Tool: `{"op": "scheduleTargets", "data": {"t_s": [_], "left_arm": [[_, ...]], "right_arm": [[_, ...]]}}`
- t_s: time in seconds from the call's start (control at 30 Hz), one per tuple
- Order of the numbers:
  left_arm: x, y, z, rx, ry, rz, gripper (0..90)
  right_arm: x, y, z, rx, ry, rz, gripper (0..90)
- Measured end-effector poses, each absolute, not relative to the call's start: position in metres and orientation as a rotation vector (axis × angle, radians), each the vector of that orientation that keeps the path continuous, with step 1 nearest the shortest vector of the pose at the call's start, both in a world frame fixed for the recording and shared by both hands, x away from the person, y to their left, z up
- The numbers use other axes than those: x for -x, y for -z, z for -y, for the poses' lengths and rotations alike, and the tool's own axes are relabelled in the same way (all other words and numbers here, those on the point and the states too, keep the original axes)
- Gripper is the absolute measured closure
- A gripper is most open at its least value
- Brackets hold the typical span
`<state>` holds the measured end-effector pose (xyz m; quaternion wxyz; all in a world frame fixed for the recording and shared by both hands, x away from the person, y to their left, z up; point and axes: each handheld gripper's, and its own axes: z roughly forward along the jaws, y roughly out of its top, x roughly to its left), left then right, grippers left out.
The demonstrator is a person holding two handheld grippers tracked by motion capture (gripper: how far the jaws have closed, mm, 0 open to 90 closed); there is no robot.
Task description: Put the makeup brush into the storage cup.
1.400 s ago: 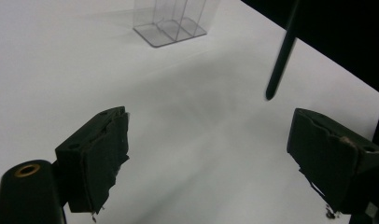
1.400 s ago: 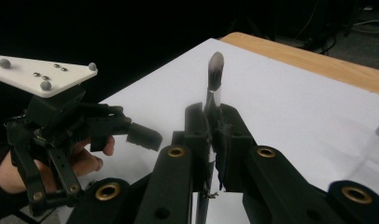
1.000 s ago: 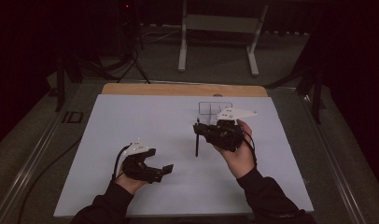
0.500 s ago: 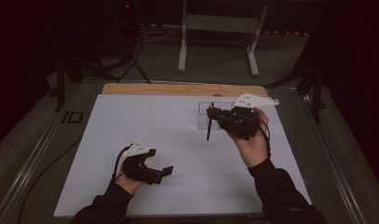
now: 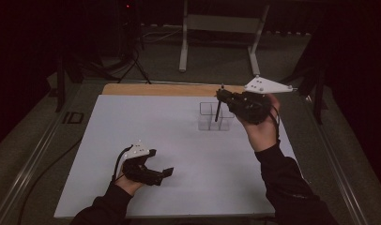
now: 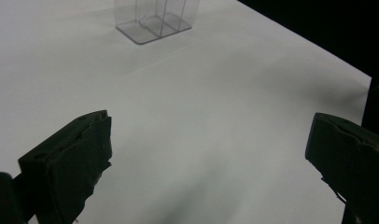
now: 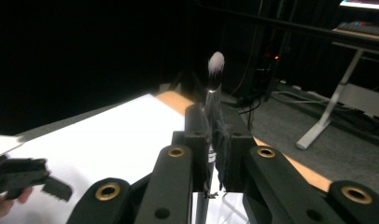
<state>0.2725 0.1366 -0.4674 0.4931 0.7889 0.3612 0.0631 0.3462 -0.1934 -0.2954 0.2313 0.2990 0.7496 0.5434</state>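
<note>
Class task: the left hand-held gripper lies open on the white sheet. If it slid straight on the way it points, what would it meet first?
Probably the clear compartment box ahead of the left hand-held gripper; bare white sheet lies between, though alignment is uncertain.

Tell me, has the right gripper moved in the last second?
Yes. The right gripper, shut on the brush, has gone farther away and to the right, now above the clear holder.

**Three cameras, one shared organizer**

The high view looks forward and down from the person's side, taking in the whole white table point(image 5: 179, 140). The left gripper view sits low and close above the tabletop, facing the clear organizer point(image 6: 155, 18) at 12 o'clock. The right gripper view looks out over the table's far edge; the organizer point(image 5: 216, 116) appears in the high view too.
</note>
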Motion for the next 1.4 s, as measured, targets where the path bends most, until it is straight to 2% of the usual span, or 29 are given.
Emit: {"op": "scheduleTargets", "data": {"t_s": [0.67,1.0,1.4], "left_arm": [[-0.273,0.468,-0.14,-1.902,-0.14,-0.879,1.8],[-0.272,0.468,-0.139,-1.913,-0.134,-0.867,1.8],[-0.272,0.468,-0.14,-1.909,-0.148,-0.88,1.8]], "right_arm": [[-0.399,0.298,0.201,-0.836,-1.465,-1.922,84.1],[-0.429,0.32,0.202,-0.911,-1.413,-1.928,84.0],[-0.447,0.35,0.199,-0.977,-1.382,-1.952,84.0]]}}
